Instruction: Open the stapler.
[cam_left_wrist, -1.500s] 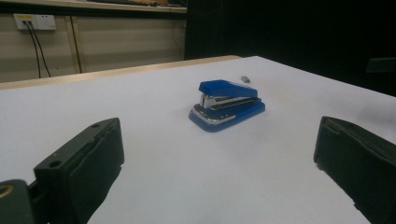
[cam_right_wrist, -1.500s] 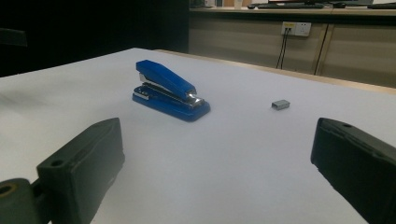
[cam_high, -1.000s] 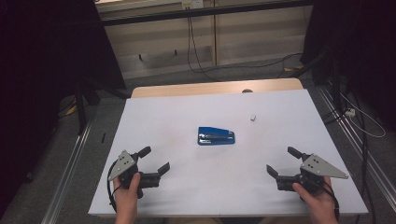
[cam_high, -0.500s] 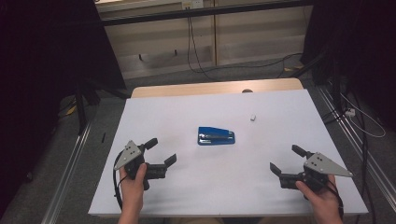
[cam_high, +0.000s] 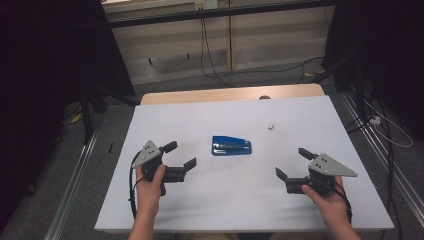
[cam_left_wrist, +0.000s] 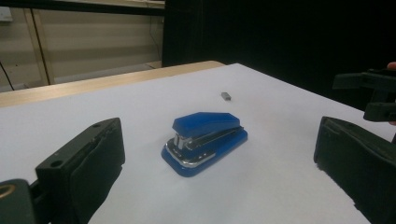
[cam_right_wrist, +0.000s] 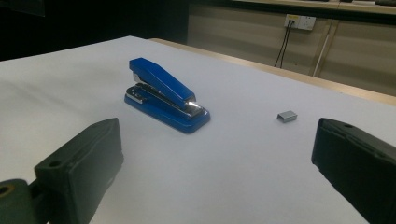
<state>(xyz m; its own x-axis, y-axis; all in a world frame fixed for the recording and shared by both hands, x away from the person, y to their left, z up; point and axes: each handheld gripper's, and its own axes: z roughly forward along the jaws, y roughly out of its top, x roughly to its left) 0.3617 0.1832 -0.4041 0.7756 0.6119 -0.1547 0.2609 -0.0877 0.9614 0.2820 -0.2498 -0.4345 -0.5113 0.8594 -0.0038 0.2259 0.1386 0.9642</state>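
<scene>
Nothing started yet: blue stapler sits untouched mid-tabletop, staple block at its 2 o'clock, left gripper and right gripper jaws wide open, empty.

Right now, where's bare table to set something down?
Free: the wide strip between the stapler and the table's far edge, left of the staple block; also the near middle between the left gripper and right gripper. Nowhere crowded; tightest is stapler to left gripper.

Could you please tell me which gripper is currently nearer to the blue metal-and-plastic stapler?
Left. The left gripper sits open just to the left of the blue metal-and-plastic stapler; the right gripper, also open, hovers farther away, to its right and nearer the person.
</scene>
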